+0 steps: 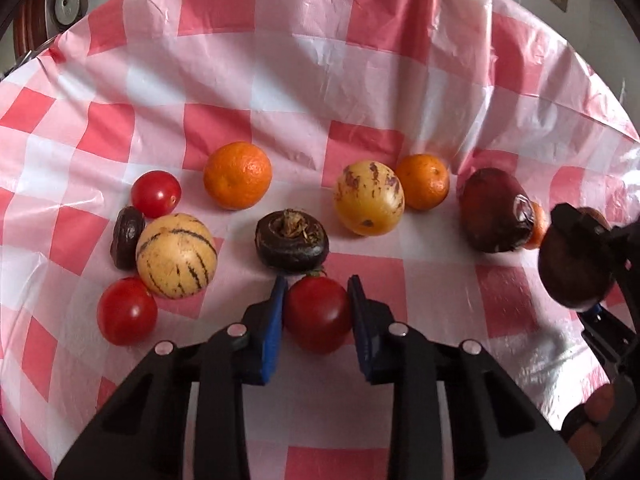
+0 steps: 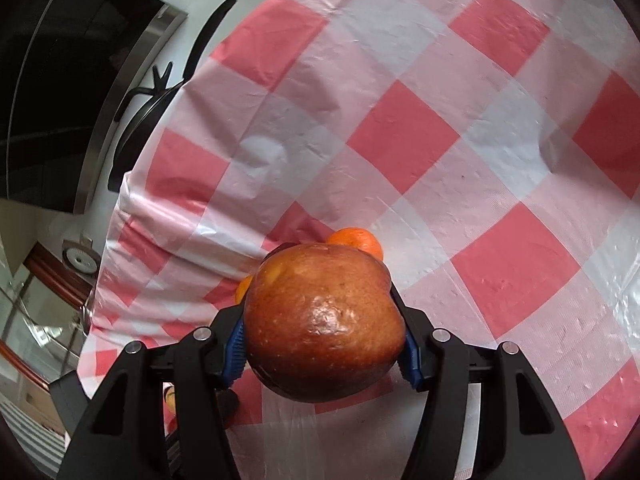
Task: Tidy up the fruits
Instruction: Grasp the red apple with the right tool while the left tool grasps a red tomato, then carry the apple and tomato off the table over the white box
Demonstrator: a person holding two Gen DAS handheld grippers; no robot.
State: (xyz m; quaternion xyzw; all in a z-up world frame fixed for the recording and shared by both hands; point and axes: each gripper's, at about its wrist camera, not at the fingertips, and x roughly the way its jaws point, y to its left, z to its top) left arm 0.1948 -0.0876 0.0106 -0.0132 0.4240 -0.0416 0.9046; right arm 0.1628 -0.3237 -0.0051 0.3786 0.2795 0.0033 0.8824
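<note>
My left gripper (image 1: 317, 308) is shut on a red tomato (image 1: 318, 314) just above the checked cloth. Ahead lie a dark water chestnut (image 1: 292, 240), two oranges (image 1: 237, 175) (image 1: 423, 181), two striped yellow melons (image 1: 176, 256) (image 1: 369, 198), two more tomatoes (image 1: 156, 193) (image 1: 126, 311), a small dark fruit (image 1: 127, 237) and a dark red apple (image 1: 494, 212). My right gripper (image 2: 324, 344) is shut on a red apple (image 2: 324, 320), held above the cloth; it shows at the right edge of the left wrist view (image 1: 576, 268). An orange (image 2: 358, 240) peeks out behind the apple.
The pink and white checked tablecloth (image 1: 320, 80) covers the table; its edge falls away at the left in the right wrist view (image 2: 120, 240). A black pan handle (image 2: 204, 36) and a dark appliance (image 2: 60, 80) stand beyond that edge.
</note>
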